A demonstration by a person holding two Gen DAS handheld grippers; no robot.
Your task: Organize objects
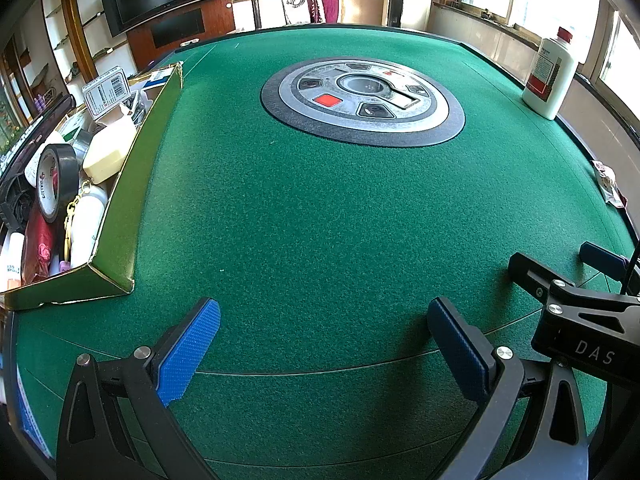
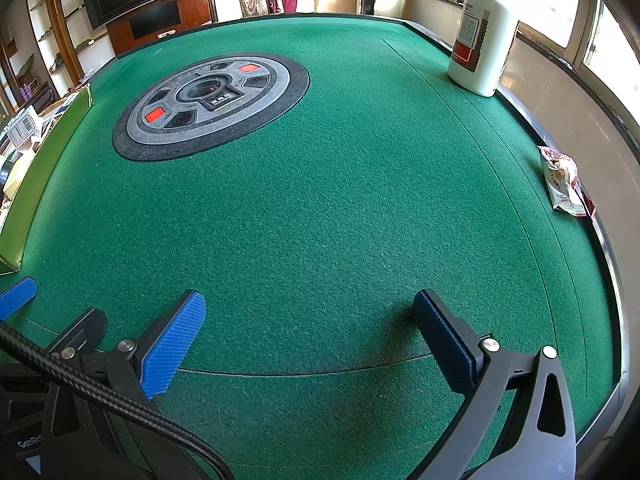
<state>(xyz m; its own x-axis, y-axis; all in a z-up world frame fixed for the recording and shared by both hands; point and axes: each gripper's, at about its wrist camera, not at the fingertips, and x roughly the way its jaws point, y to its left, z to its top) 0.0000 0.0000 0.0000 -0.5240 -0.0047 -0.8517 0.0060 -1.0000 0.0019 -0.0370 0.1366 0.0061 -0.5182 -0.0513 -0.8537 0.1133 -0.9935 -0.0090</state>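
A green-and-gold cardboard box (image 1: 140,160) sits at the table's left edge, crowded with a tape roll (image 1: 54,180), a cream block (image 1: 108,152), white bottles and packets. A white bottle with a red cap (image 2: 482,36) stands at the far right edge, also seen as the white bottle (image 1: 552,72). A snack packet (image 2: 564,180) lies by the right rim. My left gripper (image 1: 324,344) is open over bare felt near the front. My right gripper (image 2: 310,338) is open too, beside it on the right, with nothing between its blue pads.
The green felt table (image 2: 320,200) has a round grey control panel (image 1: 362,102) set in its middle. A raised dark rim (image 2: 608,248) runs along the right side. A chair, shelves and a television stand beyond the far edge.
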